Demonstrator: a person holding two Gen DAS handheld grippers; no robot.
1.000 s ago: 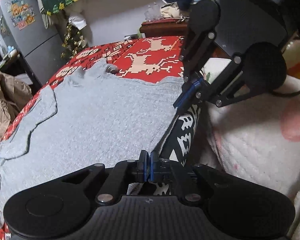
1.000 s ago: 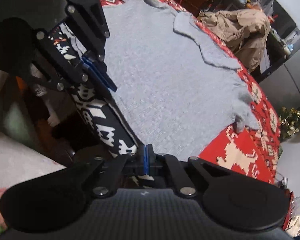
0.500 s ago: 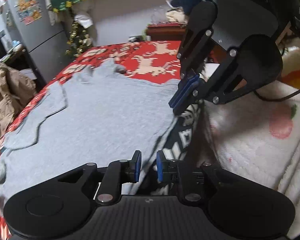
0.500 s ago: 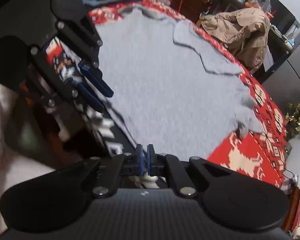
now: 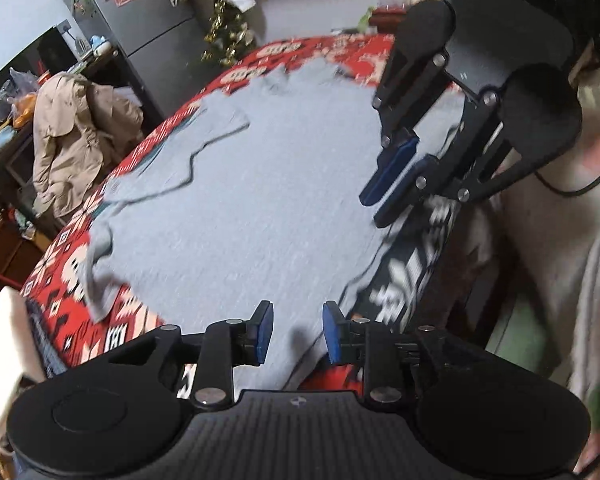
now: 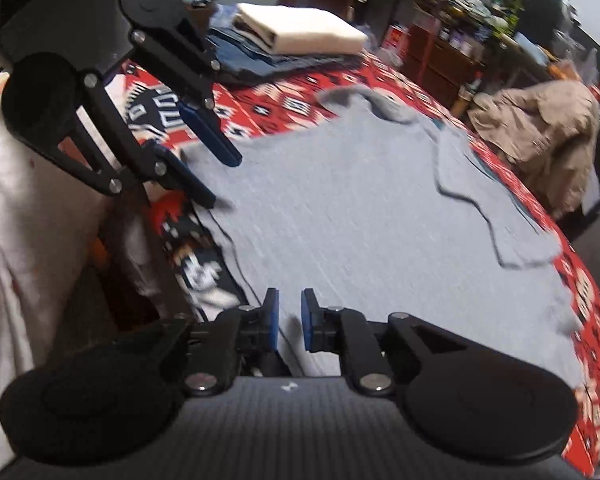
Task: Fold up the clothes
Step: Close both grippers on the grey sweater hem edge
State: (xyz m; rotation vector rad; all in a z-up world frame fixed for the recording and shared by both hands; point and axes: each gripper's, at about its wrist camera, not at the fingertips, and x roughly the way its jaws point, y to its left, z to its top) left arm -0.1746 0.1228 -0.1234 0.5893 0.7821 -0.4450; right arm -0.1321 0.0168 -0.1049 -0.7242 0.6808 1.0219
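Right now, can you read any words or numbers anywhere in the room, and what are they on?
None can be read.
Stickers on the fridge: colourful, print too small and blurred.
Small mark on the left gripper body: a logo, no letters.
Red patterned blanket: shapes only, no words.
Shelf bottles: labels blurred.

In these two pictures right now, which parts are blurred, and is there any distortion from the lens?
Left wrist view: the grey sweater and the black-and-white cloth edge are smeared by motion; the left gripper stays sharp. Right wrist view: the sweater and the folded clothes stack look soft; the right gripper is crisp. Both views curve strongly toward the edges, fisheye style.
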